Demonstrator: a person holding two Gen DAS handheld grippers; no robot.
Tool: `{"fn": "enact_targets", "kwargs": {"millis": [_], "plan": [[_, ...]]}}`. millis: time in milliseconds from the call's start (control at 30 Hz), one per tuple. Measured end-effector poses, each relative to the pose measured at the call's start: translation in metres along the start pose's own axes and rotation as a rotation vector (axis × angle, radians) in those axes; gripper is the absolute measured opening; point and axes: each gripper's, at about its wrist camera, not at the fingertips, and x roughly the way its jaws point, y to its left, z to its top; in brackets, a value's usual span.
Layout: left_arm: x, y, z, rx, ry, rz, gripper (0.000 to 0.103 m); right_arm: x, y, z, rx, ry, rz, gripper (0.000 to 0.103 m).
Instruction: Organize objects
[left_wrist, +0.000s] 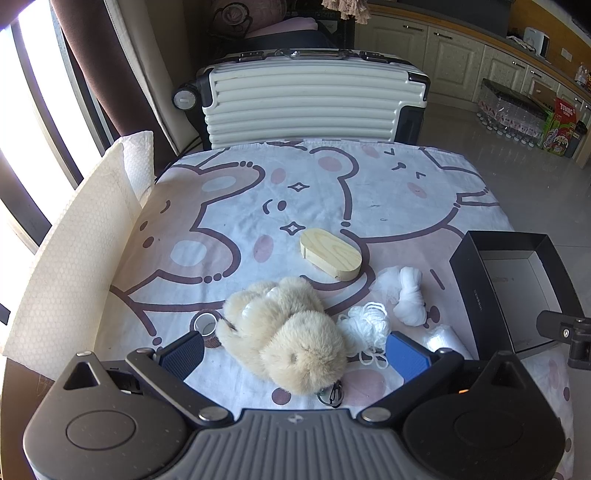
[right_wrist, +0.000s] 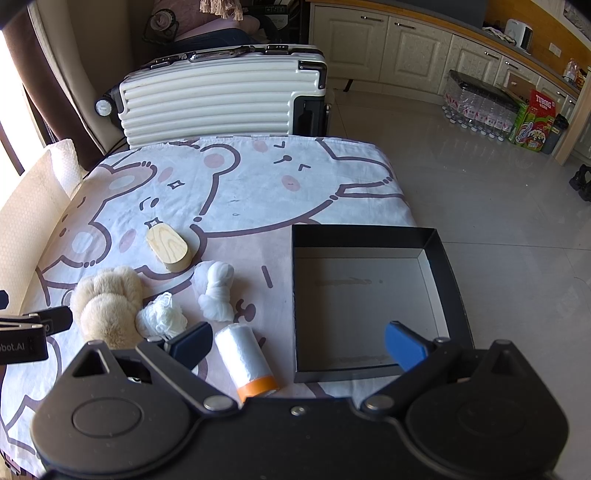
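Observation:
A fluffy cream plush toy (left_wrist: 291, 332) lies on the cartoon-print table, between the wide-open fingers of my left gripper (left_wrist: 295, 354); it also shows in the right wrist view (right_wrist: 107, 306). Beside it lie a white yarn tangle (left_wrist: 365, 325), a knotted white cloth (left_wrist: 410, 295), an oval wooden block (left_wrist: 330, 253) and a small tape roll (left_wrist: 205, 323). An empty black box (right_wrist: 369, 236) stands at the right. My right gripper (right_wrist: 295, 347) is open and empty, over the box's near left corner and a plastic-film roll (right_wrist: 245, 360).
A white ribbed suitcase (left_wrist: 310, 103) stands behind the table's far edge. A white foam sheet (left_wrist: 74, 251) leans along the left side. Tiled floor, cabinets and packed bottles (right_wrist: 480, 107) lie off to the right.

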Motion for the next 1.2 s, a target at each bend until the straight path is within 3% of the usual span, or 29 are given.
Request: {"fn": "enact_targets", "kwargs": {"millis": [1200], "plan": [[0.0003,0.0001,0.0003,0.042,0.0,-0.048,0.103,-0.0004,0.0012,0.0003,0.038,0.007,-0.036,0.101]]}}
